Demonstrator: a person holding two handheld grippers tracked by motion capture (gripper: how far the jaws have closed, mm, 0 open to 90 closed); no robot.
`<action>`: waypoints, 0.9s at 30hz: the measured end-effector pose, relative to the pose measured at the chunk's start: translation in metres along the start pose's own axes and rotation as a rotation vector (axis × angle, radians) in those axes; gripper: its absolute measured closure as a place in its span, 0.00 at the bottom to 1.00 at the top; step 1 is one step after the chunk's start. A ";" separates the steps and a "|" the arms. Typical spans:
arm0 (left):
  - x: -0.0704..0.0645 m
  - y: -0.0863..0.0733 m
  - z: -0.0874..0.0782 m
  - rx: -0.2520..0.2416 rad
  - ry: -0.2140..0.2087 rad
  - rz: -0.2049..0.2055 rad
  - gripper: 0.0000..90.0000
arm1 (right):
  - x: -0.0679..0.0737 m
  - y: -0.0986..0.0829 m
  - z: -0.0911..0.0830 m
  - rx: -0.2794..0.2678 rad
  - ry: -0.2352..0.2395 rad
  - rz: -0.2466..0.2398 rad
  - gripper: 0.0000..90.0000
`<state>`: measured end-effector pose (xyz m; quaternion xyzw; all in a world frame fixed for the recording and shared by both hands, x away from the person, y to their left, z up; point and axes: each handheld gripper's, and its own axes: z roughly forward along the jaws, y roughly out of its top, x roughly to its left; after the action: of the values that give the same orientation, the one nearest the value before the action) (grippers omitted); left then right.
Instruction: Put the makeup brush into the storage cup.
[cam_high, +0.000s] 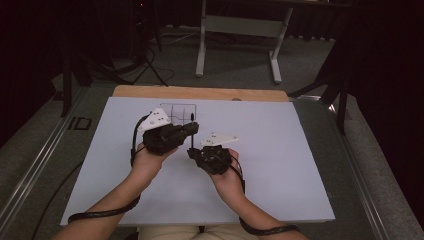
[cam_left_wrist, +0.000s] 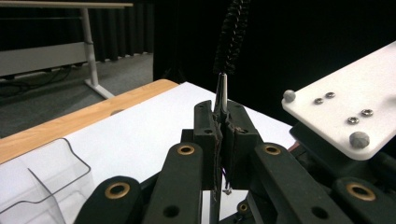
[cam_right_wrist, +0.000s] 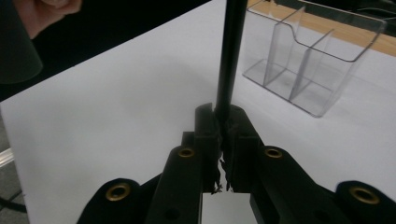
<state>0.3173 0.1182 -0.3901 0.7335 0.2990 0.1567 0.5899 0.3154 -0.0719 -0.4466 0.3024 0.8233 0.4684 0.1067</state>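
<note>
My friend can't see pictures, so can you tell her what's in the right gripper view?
The right gripper has its two black jaws shut on a thin black rod that stands up from them. Under it lies a white table top, and a clear plastic organizer with compartments stands at the upper right.

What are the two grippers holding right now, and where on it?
Both grip one thin black brush: the left gripper pinches its metal stem just below the bristles, the right gripper clamps the black handle's lower end.
</note>
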 end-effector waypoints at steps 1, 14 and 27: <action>0.000 0.000 0.000 -0.001 -0.004 0.002 0.96 | 0.001 0.000 0.000 0.000 -0.005 -0.009 0.83; 0.003 0.006 -0.010 -0.029 0.031 0.025 0.96 | 0.002 -0.001 0.003 0.023 0.004 -0.009 0.53; 0.011 0.008 -0.022 -0.050 0.063 0.011 0.96 | -0.010 -0.010 -0.008 0.023 0.006 0.023 0.20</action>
<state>0.3149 0.1409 -0.3777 0.7148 0.3094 0.1905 0.5975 0.3153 -0.0870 -0.4521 0.3117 0.8254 0.4610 0.0955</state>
